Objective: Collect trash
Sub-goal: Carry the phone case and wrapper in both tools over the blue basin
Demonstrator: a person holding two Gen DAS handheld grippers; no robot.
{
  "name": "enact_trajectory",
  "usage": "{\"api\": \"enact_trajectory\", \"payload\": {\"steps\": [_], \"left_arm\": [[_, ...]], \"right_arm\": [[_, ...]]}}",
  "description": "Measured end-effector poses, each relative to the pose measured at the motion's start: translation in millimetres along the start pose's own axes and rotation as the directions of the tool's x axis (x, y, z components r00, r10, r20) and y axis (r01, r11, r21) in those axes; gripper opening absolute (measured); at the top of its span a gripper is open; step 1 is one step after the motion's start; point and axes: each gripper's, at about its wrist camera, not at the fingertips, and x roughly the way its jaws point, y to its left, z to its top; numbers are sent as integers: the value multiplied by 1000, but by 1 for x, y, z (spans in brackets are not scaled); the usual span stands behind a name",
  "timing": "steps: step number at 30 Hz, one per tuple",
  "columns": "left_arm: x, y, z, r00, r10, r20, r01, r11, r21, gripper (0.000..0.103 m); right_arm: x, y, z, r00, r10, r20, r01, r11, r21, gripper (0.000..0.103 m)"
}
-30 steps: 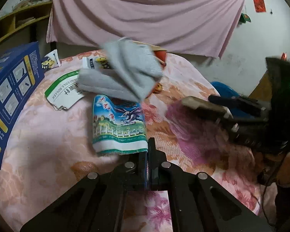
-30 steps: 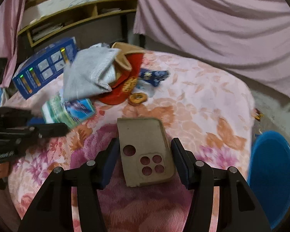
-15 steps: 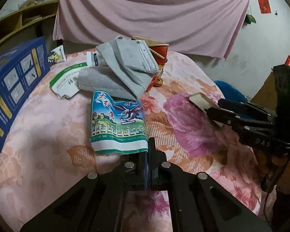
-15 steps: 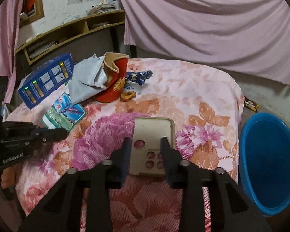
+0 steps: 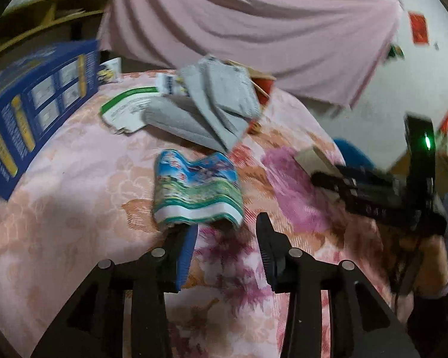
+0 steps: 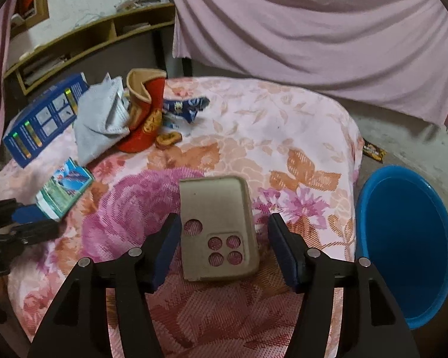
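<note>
A blue-green printed packet (image 5: 197, 191) lies on the floral tablecloth (image 5: 74, 208) just ahead of my left gripper (image 5: 227, 232). Its jaws are opening, with only cloth between them; the packet's near edge sits by the left fingertip. A beige moulded cardboard insert (image 6: 218, 223) with round holes lies flat between the fingers of my right gripper (image 6: 224, 229). Those jaws are opening too, and a gap shows on the insert's right side. The right wrist view shows the left gripper (image 6: 30, 220) beside the packet (image 6: 65, 188).
A grey face mask (image 5: 221, 101), a red paper pouch (image 6: 146, 113), a blue box (image 5: 30, 113), a white-green card (image 5: 128, 107) and a dark blue wrapper (image 6: 185, 107) lie at the far side. A blue basin (image 6: 403, 238) stands on the floor to the right.
My left gripper's jaws went from shut to apart near the packet. The grey mask settled on the pile. My right gripper's jaws spread wider around the cardboard insert.
</note>
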Motion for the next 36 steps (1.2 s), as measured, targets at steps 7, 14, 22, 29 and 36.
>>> {"api": "enact_trajectory", "payload": {"steps": [7, 14, 22, 29, 36], "left_arm": [[2, 7, 10, 999, 11, 44, -4, 990, -141, 4], [-7, -21, 9, 992, 50, 115, -46, 998, -42, 0], [-24, -78, 8, 963, 61, 263, -110, 979, 173, 0], [-30, -149, 34, 923, -63, 380, -89, 925, 370, 0], [-19, -226, 59, 889, -220, 401, -41, 835, 548, 0]], "right_arm": [[1, -1, 0, 999, 33, -4, -33, 999, 3, 58], [1, -3, -1, 997, 73, 0, -73, 997, 13, 49], [-40, -11, -9, 977, 54, 205, -63, 997, 41, 49], [-106, -38, -15, 860, -98, 500, 43, 992, 121, 49], [-153, -84, -30, 726, -307, 615, 168, 947, 275, 50]]}}
